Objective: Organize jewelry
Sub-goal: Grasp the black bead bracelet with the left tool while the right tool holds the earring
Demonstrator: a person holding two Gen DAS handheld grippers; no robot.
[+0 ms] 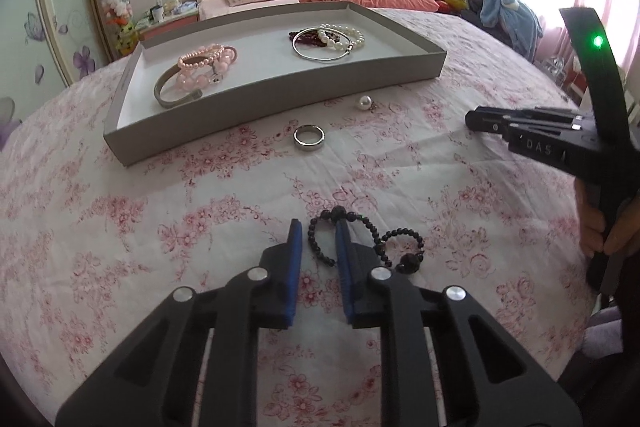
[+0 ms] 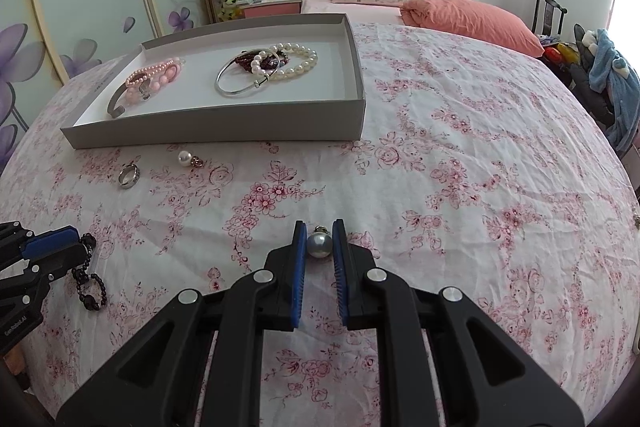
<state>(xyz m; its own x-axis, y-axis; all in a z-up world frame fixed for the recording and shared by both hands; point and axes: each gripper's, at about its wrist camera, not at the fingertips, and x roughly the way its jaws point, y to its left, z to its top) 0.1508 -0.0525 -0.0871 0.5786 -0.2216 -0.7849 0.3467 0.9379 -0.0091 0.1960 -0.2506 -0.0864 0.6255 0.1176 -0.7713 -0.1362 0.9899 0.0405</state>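
Left gripper (image 1: 318, 231) down on the bedspread (image 1: 160, 227), jaws nearly closed around part of the black bead bracelet (image 1: 362, 241) (one loop between the pads, the rest trailing to its right); can't tell if the pads actually pinch it. Right gripper (image 2: 319, 233) clamped on a grey pearl earring (image 2: 319, 246). Ring (image 1: 308, 137) and white pearl earring (image 1: 365, 103) lie loose before the tray (image 1: 280, 95), which holds pink bracelets (image 1: 200, 71), a bangle (image 1: 320, 47) and white pearls (image 1: 344, 35).

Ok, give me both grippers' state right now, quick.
Left gripper: closed on the black bead bracelet lying on the bedspread.
Right gripper: closed on a grey pearl earring.
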